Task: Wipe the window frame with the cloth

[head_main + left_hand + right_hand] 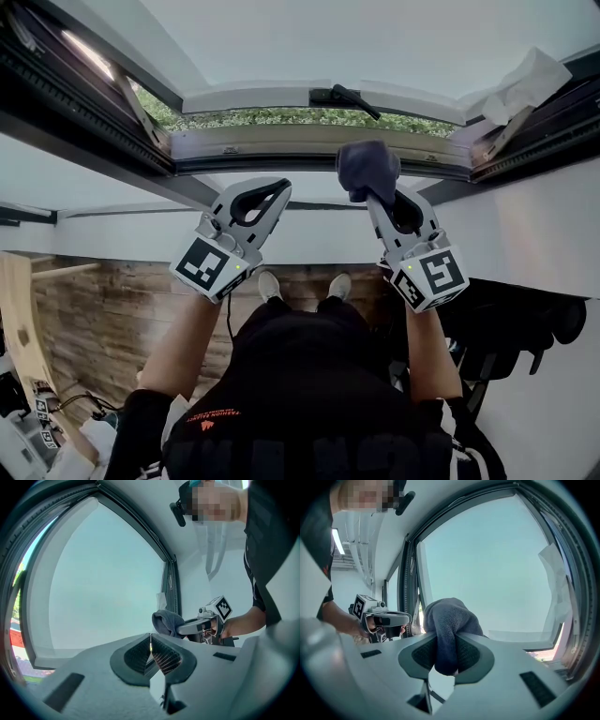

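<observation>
Overhead, the right tool (446,657) is clenched on a bunched dark grey cloth (450,618), held near the white window frame (309,142) for wiping; the left tool (151,649) sits closed, empty.

**Colours and patterns at the tilted window**

Cloth (367,169): dark slate grey, finely woven. Left gripper (270,192) and right gripper (380,195): pale grey shells with black mesh-patterned jaw pads; each marker cube is white with black square blocks. Window frame (309,141): white and pale grey sash, with dark grey to black outer channels. Window handle (347,96): black. Foliage (281,117) outside: green. Floor (103,309): brown wood planks with streaked grain. Person's shirt (300,394): black with small orange print. Shoes (269,284): white. Crumpled sheet (520,84) at the frame's corner: white.
</observation>
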Demonstrator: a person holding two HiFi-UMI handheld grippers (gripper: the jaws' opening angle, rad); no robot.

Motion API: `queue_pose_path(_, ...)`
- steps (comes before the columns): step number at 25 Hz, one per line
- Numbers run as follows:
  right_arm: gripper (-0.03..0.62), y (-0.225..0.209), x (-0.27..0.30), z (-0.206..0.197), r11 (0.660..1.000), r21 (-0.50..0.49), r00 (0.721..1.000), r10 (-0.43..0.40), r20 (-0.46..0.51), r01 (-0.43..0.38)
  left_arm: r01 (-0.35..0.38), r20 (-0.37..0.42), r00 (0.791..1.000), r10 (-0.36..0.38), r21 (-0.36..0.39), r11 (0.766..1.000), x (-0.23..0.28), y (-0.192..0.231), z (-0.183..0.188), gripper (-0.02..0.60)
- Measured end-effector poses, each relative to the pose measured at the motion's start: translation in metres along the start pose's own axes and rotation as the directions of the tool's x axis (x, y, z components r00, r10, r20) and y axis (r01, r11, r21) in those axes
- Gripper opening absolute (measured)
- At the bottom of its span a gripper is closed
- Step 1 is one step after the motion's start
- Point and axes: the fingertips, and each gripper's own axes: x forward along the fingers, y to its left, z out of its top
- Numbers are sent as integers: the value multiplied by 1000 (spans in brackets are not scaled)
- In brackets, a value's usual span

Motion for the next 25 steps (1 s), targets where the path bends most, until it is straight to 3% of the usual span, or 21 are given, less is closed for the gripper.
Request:
queue_pose_path(7,78,0,4,2,1000,-11,1000,17,-7,-17,-26,-16,1000,27,4,1000,2,7,-2,23)
queue_pose_path(12,78,-3,5,3,1000,-5,1000,17,-5,-17,2,12,1000,-2,3,1000,7,2,-1,23)
queue_pose_path(17,78,-5,1,3,1000,2,1000,17,3,-17,0,-12,1000,0,-30,1000,11,-5,-2,23)
queue_pose_path(25,78,-9,0,0,1000,2,1000,20,-2,-20,-4,-15,1000,4,-1,1000,18,-5,-4,23)
